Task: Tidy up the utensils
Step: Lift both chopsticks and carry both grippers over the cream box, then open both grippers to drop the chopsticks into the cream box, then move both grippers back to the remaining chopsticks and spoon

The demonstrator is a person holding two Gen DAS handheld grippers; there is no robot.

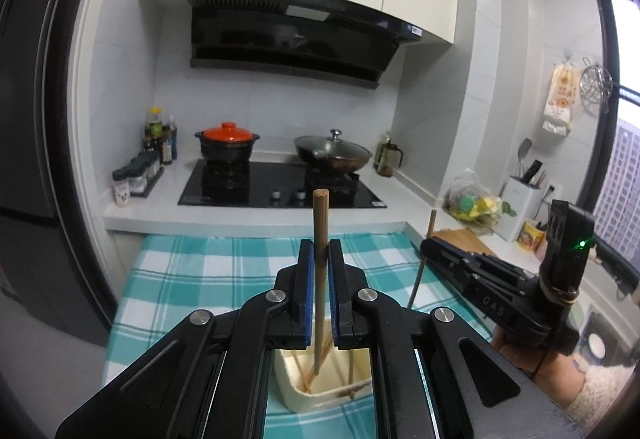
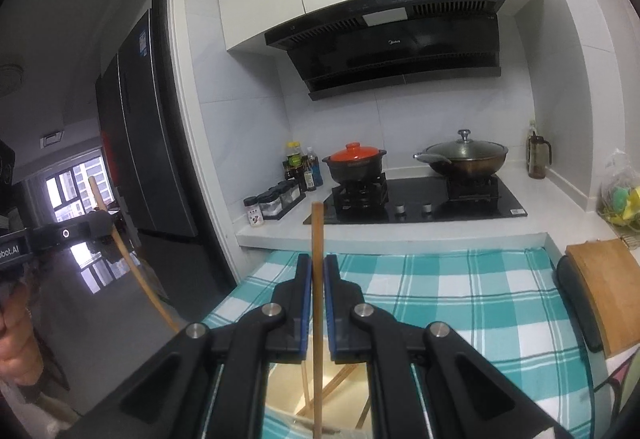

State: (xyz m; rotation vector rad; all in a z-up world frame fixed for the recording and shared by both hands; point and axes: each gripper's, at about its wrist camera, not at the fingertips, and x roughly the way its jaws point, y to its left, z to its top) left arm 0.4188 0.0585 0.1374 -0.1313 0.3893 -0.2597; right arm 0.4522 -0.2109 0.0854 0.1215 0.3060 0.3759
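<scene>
My left gripper (image 1: 320, 251) is shut on a wooden chopstick (image 1: 320, 239) held upright, its lower end inside a cream utensil holder (image 1: 316, 395) that has several chopsticks in it. My right gripper (image 2: 317, 263) is shut on another wooden chopstick (image 2: 317, 239), also upright, its lower end in the same holder (image 2: 288, 395). The right gripper also shows in the left wrist view (image 1: 430, 245) at the right with its chopstick (image 1: 424, 259). The left gripper shows in the right wrist view (image 2: 104, 223) at the far left with its chopstick (image 2: 120, 239).
The holder stands on a teal checked cloth (image 1: 200, 279). Behind it is a stove (image 1: 280, 183) with an orange-lidded pot (image 1: 228, 143) and a lidded wok (image 1: 332, 153). Spice jars (image 1: 136, 175) stand left. A wooden cutting board (image 2: 604, 291) lies right. A dark fridge (image 2: 148, 159) is left.
</scene>
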